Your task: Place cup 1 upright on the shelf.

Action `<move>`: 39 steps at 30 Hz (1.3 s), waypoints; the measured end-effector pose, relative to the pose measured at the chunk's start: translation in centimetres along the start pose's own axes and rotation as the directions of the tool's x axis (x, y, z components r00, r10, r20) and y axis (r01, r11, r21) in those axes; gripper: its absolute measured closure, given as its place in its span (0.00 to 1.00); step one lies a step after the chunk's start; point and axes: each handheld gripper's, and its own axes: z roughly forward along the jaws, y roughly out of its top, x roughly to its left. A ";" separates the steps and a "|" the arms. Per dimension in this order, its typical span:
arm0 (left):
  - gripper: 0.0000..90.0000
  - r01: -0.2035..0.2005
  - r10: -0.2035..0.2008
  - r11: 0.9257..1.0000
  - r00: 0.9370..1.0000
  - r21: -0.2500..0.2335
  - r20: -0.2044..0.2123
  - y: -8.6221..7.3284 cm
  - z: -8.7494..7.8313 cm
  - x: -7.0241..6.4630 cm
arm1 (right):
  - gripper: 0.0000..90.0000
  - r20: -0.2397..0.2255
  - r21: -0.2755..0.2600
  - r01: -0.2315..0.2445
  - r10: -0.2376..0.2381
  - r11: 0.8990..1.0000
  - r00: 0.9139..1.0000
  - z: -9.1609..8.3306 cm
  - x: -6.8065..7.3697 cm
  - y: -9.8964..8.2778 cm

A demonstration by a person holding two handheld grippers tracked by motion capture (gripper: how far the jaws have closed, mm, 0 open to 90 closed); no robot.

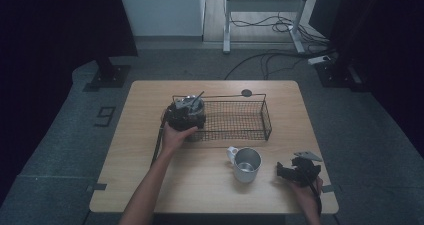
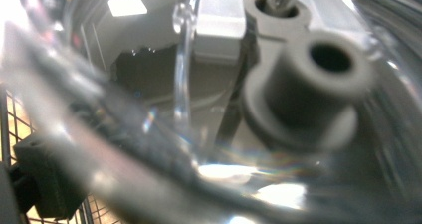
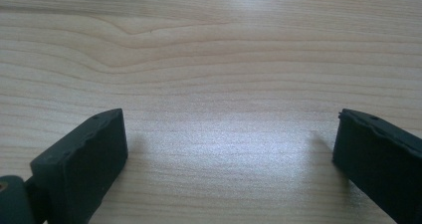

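My left gripper is at the left end of the black wire basket, around a clear cup that has a grey lid and a thin rod sticking up. In the left gripper view the clear cup wall and the grey lid spout sit very close and blurred. One black finger stands at the lower left over the mesh, apart from the cup wall as far as I can tell. My right gripper rests open on the table's near right, its jaws wide apart over bare wood.
A metal mug with a white handle stands upright on the wooden table between the two hands, in front of the basket. A dark round disc lies at the table's far edge. Cables and a desk frame are on the floor beyond.
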 end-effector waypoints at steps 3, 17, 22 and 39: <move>0.00 0.006 -0.006 1.000 1.000 0.002 0.006 -0.1 -0.3 0.2 | 0.01 0.000 0.002 0.001 -0.001 1.000 1.000 0.0 0.0 0.0; 0.00 0.005 -0.005 0.999 1.000 -0.040 0.000 -0.6 -2.6 0.0 | 0.01 0.006 0.001 -0.004 0.004 1.000 1.000 0.2 -0.1 0.2; 0.00 0.001 -0.001 0.998 1.000 -0.056 0.007 -0.8 -3.9 0.4 | 0.01 0.006 0.001 -0.009 0.009 1.000 1.000 0.3 -0.1 0.3; 0.02 -0.020 0.023 0.998 0.998 -0.060 0.056 -4.8 -8.0 0.5 | 0.01 0.011 -0.001 -0.010 0.010 1.000 1.000 0.3 -0.1 0.3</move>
